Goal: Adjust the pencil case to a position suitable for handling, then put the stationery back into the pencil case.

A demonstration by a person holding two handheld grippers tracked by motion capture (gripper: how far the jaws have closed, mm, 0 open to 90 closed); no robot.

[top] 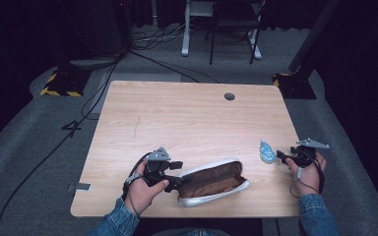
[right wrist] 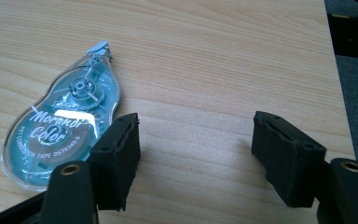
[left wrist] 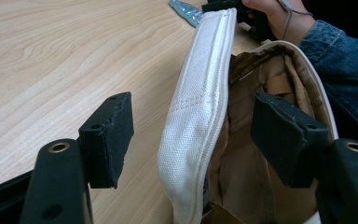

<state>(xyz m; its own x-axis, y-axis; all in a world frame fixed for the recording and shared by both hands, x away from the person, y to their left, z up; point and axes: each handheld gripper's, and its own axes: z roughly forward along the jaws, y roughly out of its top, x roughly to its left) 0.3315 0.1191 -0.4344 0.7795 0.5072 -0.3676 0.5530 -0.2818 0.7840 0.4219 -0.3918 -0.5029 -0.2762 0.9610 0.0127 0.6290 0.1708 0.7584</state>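
Observation:
A white pouch [top: 215, 183] with brown lining lies open near the table's front edge. My left gripper [top: 178, 175] is at its left end and stands open. In the left gripper view the pouch's white wall [left wrist: 200, 107] stands between the jaws of my left gripper [left wrist: 193, 135], one jaw outside and one over the lining [left wrist: 247, 154], neither pressing it. A clear teal correction tape dispenser [top: 267, 151] lies flat at the right. My right gripper [top: 281, 157] is just right of it, open. In the right gripper view the dispenser [right wrist: 60, 126] lies beside the left jaw, outside the gap of my right gripper [right wrist: 196, 154].
The wooden table [top: 187, 118] has a cable hole [top: 229, 96] at the back right. Its right edge runs close to my right hand [top: 306, 177]. Cables, a stand base with yellow-black stripes [top: 61, 86] and furniture legs [top: 186, 34] are on the floor beyond.

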